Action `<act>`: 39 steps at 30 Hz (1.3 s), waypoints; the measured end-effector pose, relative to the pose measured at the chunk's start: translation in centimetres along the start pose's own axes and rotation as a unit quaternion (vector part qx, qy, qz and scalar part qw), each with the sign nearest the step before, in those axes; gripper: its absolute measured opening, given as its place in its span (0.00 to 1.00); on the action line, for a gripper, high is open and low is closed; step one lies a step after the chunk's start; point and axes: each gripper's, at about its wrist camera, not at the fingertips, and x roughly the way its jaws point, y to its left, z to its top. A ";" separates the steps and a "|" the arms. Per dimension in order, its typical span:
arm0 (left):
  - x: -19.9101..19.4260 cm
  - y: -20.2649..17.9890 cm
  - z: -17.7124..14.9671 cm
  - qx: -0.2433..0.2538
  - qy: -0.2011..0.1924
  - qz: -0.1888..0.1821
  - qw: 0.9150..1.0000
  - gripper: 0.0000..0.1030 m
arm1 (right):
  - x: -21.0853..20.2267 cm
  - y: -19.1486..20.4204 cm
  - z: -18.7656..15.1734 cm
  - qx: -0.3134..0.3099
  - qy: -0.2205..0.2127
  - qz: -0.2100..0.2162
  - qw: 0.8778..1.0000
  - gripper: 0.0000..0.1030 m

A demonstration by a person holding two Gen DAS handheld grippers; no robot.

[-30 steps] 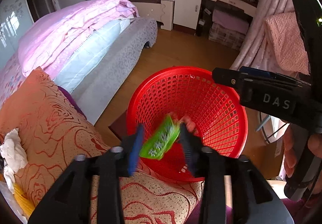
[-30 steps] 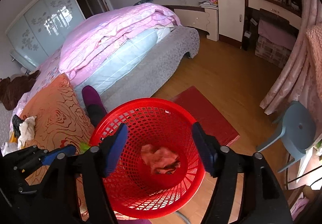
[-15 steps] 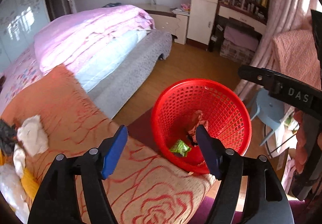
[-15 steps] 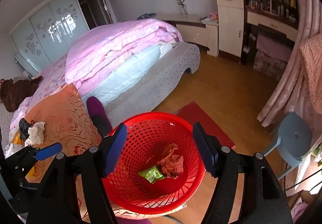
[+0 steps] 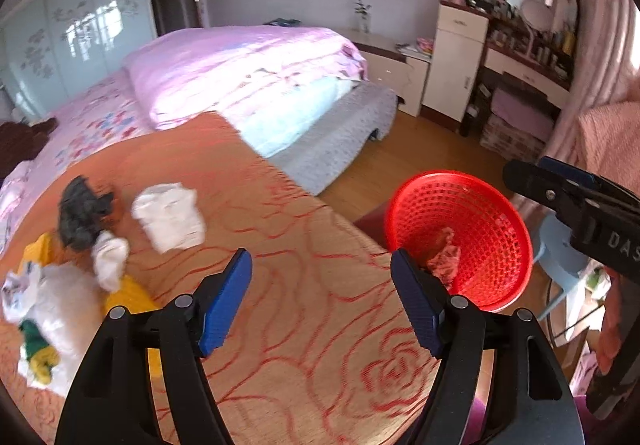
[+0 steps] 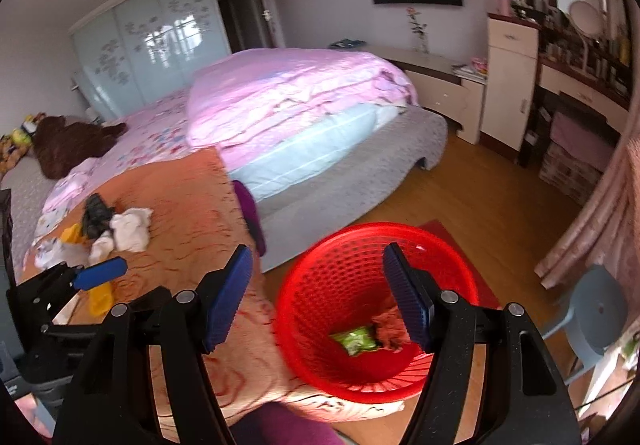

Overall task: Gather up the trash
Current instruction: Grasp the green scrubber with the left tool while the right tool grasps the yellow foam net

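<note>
Green wrapper [image 6: 354,341], earlier in the left gripper [image 5: 320,299], now seemingly lies in the basket [image 6: 320,277]; both grippers gape empty.

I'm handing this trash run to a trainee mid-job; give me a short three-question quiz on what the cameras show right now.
1. True or false: the green plastic wrapper lies inside the round red mesh plastic basket.
2. What is between the blue pads of the left tongs?
A. a crumpled white tissue
B. nothing
C. the wrapper
3. Where does the remaining pile of crumpled white tissues and dark scraps lie?

Key:
1. True; it lies beside a crumpled pinkish wad at the basket's bottom.
2. B; both the left and the right tongs stand open and empty.
3. On the orange rose-patterned blanket, off to the left of the basket.
</note>
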 end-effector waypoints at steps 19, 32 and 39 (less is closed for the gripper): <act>-8.2 13.7 -3.9 -0.135 -0.034 0.116 0.983 0.70 | -0.1 8.2 -0.4 -0.068 0.010 0.062 0.996 0.65; -8.9 19.2 -7.2 -0.196 -0.019 0.158 0.968 0.70 | 0.8 12.7 -1.5 -0.101 0.027 0.101 0.989 0.66; -7.1 20.5 -8.0 -0.214 0.003 0.150 0.965 0.70 | 1.1 13.0 -1.7 -0.101 0.033 0.105 0.989 0.66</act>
